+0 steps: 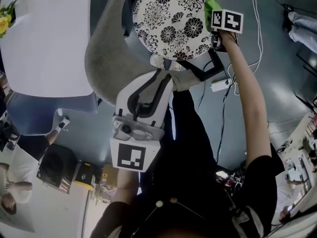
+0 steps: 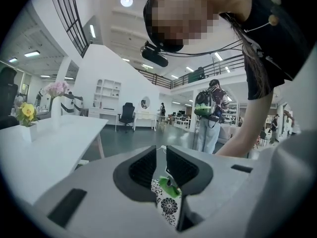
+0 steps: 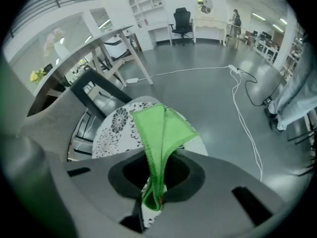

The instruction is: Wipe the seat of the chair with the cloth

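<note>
The chair's round seat [image 1: 171, 19] has a black-and-white flower print and sits at the top of the head view. A green cloth [image 1: 212, 6] lies folded over its right edge. My right gripper [image 1: 214, 29] is shut on that cloth. In the right gripper view the cloth [image 3: 163, 128] runs up from the jaws [image 3: 154, 192] onto the seat [image 3: 116, 128]. My left gripper [image 1: 163, 73] hovers at the seat's near edge and points toward it. Its jaws [image 2: 159, 170] stand almost together with nothing between them. The seat [image 2: 169, 207] shows below them.
A grey curved chair back [image 1: 104, 48] rises left of the seat. A white table [image 1: 49, 33] with yellow flowers [image 1: 5, 19] stands at far left. White cables [image 1: 255, 33] and a power strip [image 1: 218, 85] lie on the floor at right. A person with a backpack [image 2: 208, 113] stands far off.
</note>
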A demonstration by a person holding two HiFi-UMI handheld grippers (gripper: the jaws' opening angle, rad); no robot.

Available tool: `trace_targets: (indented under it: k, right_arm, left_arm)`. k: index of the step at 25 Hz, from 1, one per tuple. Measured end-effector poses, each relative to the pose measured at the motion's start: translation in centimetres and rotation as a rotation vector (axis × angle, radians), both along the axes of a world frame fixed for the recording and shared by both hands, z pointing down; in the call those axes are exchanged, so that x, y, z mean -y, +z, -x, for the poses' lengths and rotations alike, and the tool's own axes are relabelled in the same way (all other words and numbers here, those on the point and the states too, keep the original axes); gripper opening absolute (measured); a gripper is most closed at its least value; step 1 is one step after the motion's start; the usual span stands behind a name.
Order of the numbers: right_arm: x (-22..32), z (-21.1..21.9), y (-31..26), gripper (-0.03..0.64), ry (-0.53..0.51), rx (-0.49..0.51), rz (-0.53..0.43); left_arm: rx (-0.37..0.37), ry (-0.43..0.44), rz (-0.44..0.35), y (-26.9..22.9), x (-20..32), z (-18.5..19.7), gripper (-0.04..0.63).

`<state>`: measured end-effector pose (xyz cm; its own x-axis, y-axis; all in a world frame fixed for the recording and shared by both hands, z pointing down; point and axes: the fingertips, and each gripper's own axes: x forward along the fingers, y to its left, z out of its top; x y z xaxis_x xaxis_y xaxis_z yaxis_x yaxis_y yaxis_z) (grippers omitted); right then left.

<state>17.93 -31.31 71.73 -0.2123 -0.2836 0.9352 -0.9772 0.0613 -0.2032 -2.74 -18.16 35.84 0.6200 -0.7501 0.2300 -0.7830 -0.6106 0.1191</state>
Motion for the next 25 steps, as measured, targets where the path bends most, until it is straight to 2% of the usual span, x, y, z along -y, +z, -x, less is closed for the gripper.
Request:
trace_targets:
  k: [5,9,12,17,21,25]
  right_arm:
    - [-2.7,11.8,-1.6,0.046,-0.138,0.187,0.015]
    - [-6.9,20.6,-1.3,0.046,-0.234,0.301,0.100]
    - [-10.1,25.0,-0.9,0.046,-0.308,0.343,0.154]
    - [-13.3,28.5,-0.3,0.046,-0.398,0.347,0.178]
    - [-14.1,28.9,1.1,0.046,-0.379,0.329,0.203]
    - [-13.9,27.2,2.6,0.046,-0.347,0.282,0.214]
  left_arm:
    - [0.001,0.009,-0.010,-0.8,0.0,-0.3,0.066]
    - [0.000,-0.002,-0.010,-0.8,0.2,0.3,0.066]
    - [-0.001,-0.013,-0.008,-0.7,0.3,0.8,0.066]
    - [-0.012,-0.038,-0.005,-0.6,0.2,1.6,0.066]
    - [-0.013,-0.056,0.006,0.0,0.2,2.0,0.066]
    - [-0.012,-0.065,0.004,0.0,0.3,2.3,0.066]
